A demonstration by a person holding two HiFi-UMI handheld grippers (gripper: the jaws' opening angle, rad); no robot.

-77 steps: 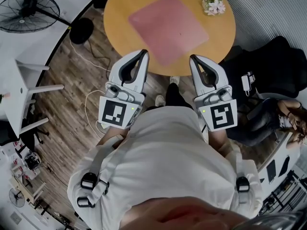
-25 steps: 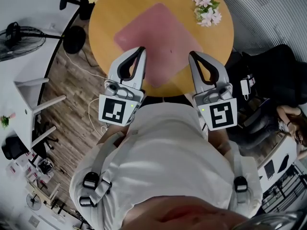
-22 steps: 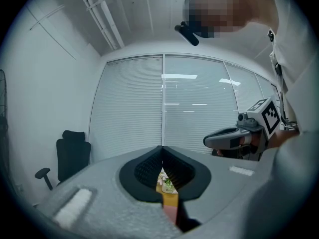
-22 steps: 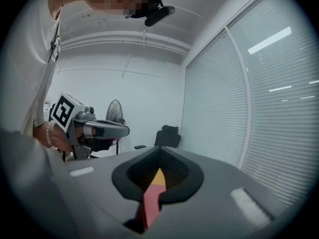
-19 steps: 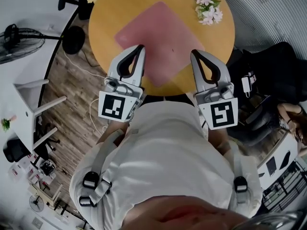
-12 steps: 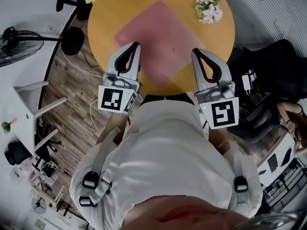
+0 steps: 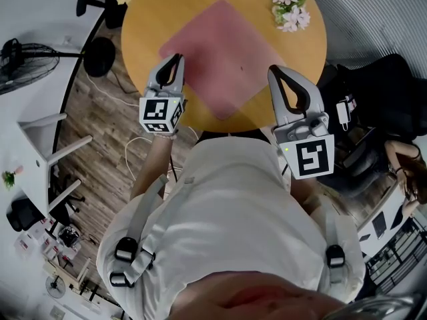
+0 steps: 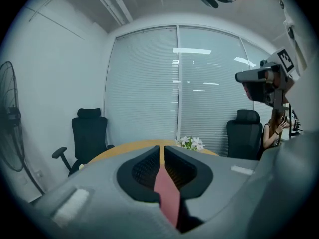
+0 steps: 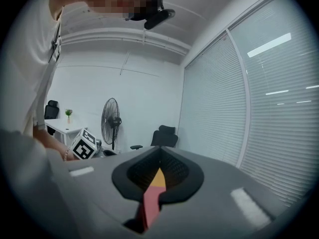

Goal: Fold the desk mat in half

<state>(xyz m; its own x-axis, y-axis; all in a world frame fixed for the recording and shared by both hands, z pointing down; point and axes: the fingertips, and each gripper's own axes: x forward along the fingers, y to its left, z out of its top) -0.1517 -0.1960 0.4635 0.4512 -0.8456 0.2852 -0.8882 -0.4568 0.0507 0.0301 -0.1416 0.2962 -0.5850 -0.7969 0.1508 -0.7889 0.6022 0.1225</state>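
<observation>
While the pink desk mat point(image 7: 217, 55) lies flat and unfolded in the middle of the round worktop point(image 7: 303, 62), the head view shows the left gripper point(image 7: 178, 57) over the worktop's left side, by the mat's left edge. The right gripper point(image 7: 275, 69) hangs over the worktop's near right.

In the left gripper view the fingers have just been opening and stand a narrow slit apart. Nothing is between them, and the mat shows below.

In the right gripper view the fingers meet at the tips, empty.

The mat looks thin, light and limp, so an edge or corner near the worktop's front rim seems the best place to pinch it.
</observation>
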